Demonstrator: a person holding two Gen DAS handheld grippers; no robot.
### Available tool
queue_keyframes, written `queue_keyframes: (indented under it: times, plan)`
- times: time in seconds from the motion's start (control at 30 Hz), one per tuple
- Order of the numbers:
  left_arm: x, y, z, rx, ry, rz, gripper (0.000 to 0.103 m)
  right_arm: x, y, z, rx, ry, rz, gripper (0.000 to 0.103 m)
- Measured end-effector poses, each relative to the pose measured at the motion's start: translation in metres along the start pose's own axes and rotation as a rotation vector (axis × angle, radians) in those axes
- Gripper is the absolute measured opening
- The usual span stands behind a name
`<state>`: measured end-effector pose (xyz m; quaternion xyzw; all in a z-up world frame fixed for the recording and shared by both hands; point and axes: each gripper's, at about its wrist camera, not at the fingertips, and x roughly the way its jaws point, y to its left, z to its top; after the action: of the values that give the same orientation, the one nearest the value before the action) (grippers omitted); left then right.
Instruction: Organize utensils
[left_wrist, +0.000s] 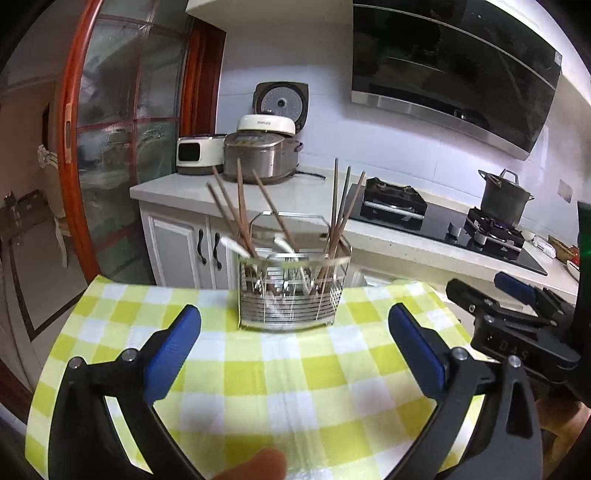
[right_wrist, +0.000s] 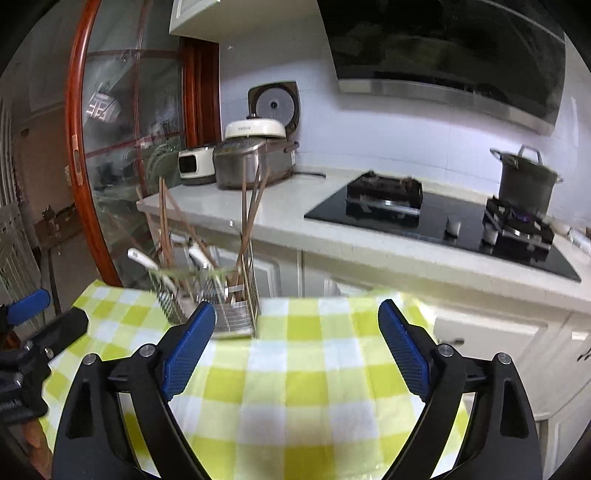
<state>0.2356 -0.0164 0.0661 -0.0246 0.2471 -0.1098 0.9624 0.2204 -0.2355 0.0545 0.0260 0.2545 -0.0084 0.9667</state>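
A metal wire utensil caddy (left_wrist: 293, 295) stands at the far edge of a table with a yellow-green checked cloth (left_wrist: 258, 387). It holds several brown chopsticks (left_wrist: 242, 210) and white-handled utensils (left_wrist: 284, 245). My left gripper (left_wrist: 294, 347) is open and empty, just short of the caddy. In the right wrist view the caddy (right_wrist: 221, 299) sits far left, behind the left fingertip (right_wrist: 192, 343). My right gripper (right_wrist: 297, 343) is open and empty over the cloth (right_wrist: 295, 387). The right gripper also shows at the right of the left wrist view (left_wrist: 517, 302).
Behind the table runs a white counter (left_wrist: 295, 192) with rice cookers (left_wrist: 262, 151), a black gas hob (left_wrist: 436, 221) and a lit burner under a dark pot (left_wrist: 504, 199). A range hood (left_wrist: 450, 70) hangs above. A red-framed glass door (left_wrist: 110, 147) is left.
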Motion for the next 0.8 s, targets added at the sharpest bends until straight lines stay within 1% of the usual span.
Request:
queue_keyframes:
  times: [0.1, 0.2, 0.47, 0.8]
  plan:
    - [0.0, -0.001, -0.007, 0.014, 0.01, 0.037, 0.099, 0.004, 0.0, -0.011, 0.0, 0.023, 0.006, 0.085]
    - [0.003, 0.0, -0.011, 0.019, 0.026, 0.081, 0.099, 0.005, 0.001, -0.015, 0.001, 0.03, 0.015, 0.085]
    - [0.006, 0.008, -0.011, 0.001, 0.036, 0.09, 0.099, -0.003, 0.008, -0.013, -0.015, 0.01, 0.025, 0.085]
    - [0.008, 0.01, -0.01, -0.001, 0.034, 0.098, 0.099, -0.004, 0.008, -0.012, -0.015, 0.014, 0.034, 0.085]
